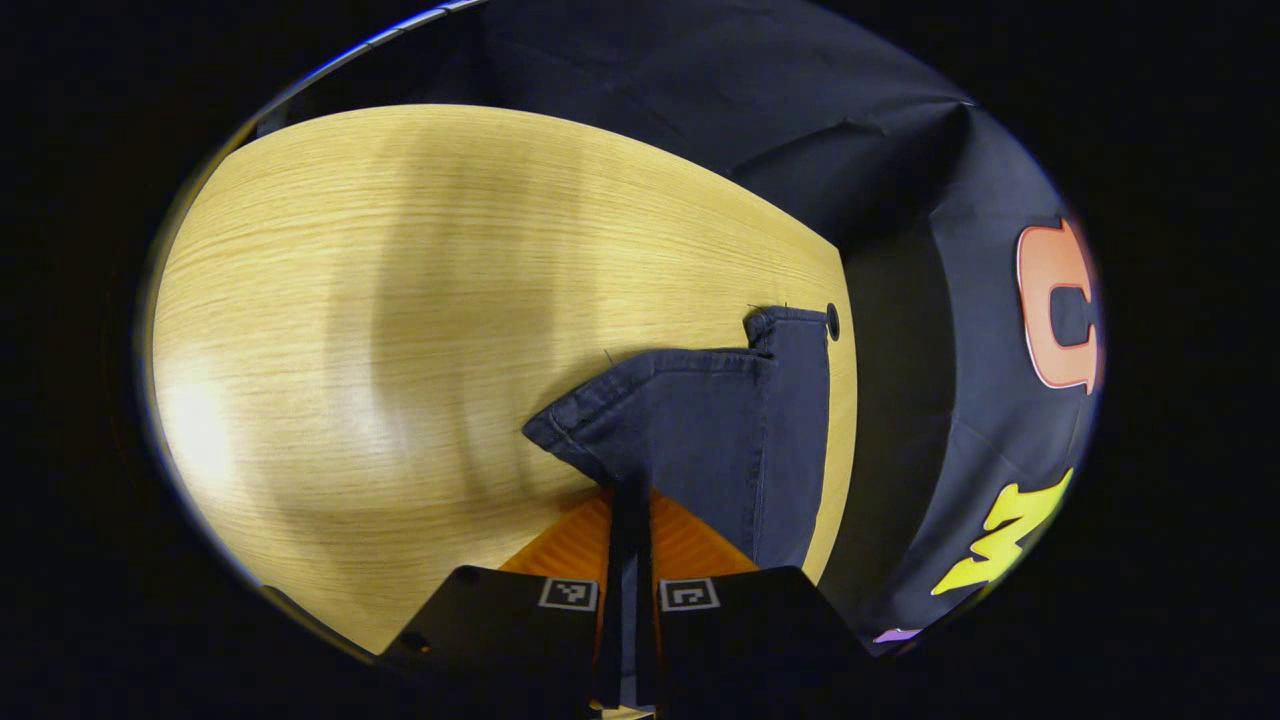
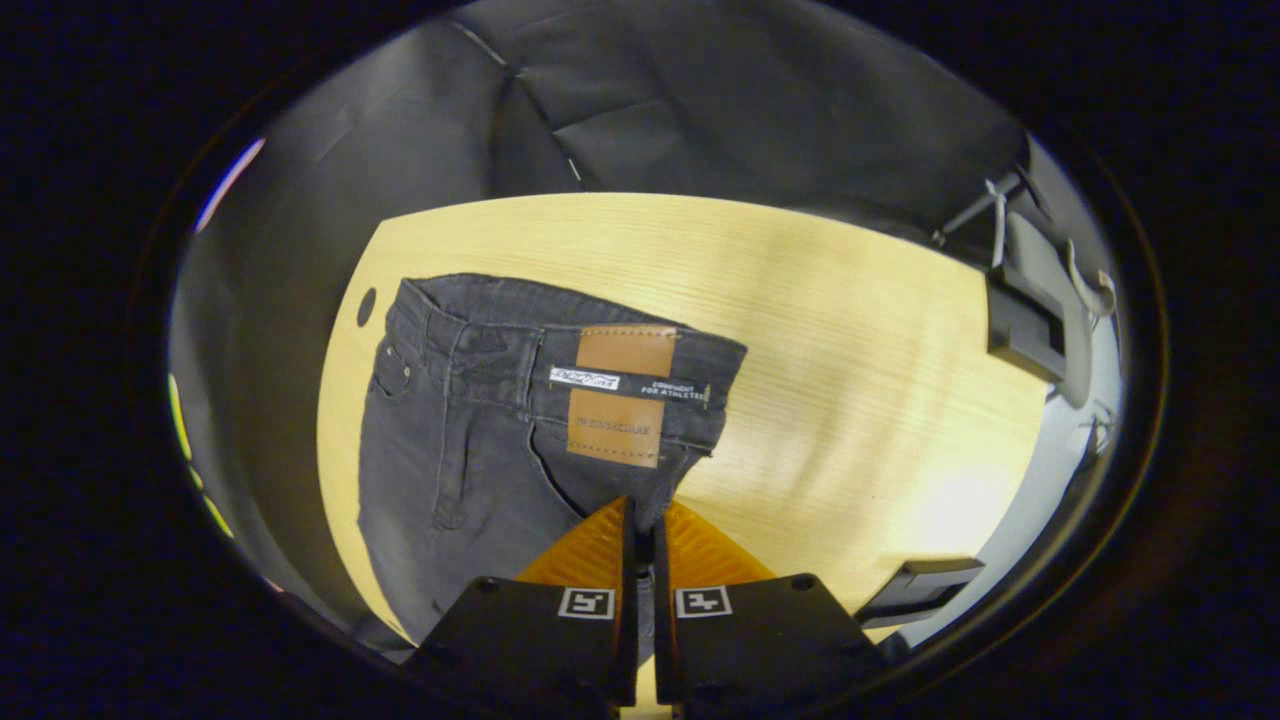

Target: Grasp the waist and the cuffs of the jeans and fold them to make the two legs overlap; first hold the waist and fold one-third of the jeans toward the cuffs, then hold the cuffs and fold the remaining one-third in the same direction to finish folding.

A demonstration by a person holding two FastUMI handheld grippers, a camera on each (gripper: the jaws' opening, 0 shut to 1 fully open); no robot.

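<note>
Both grippers, left and right, angle down over the table, jaws pinching the jeans

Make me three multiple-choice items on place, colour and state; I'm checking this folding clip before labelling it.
1. Where do the jeans lie?
A. on the wooden table
B. on the floor
C. on a chair

2. What colour is the waistband patch?
A. white
B. brown
C. green

3. How is the right hand-held gripper?
A. wide open
B. shut on denim
C. holding a cup

Answers: 1 A, denim spreads over wood grain; 2 B, a tan-brown patch sits at the waist; 3 B, both fingers pinch fabric below the waist, as the left hand-held gripper does near the cuff.
</note>
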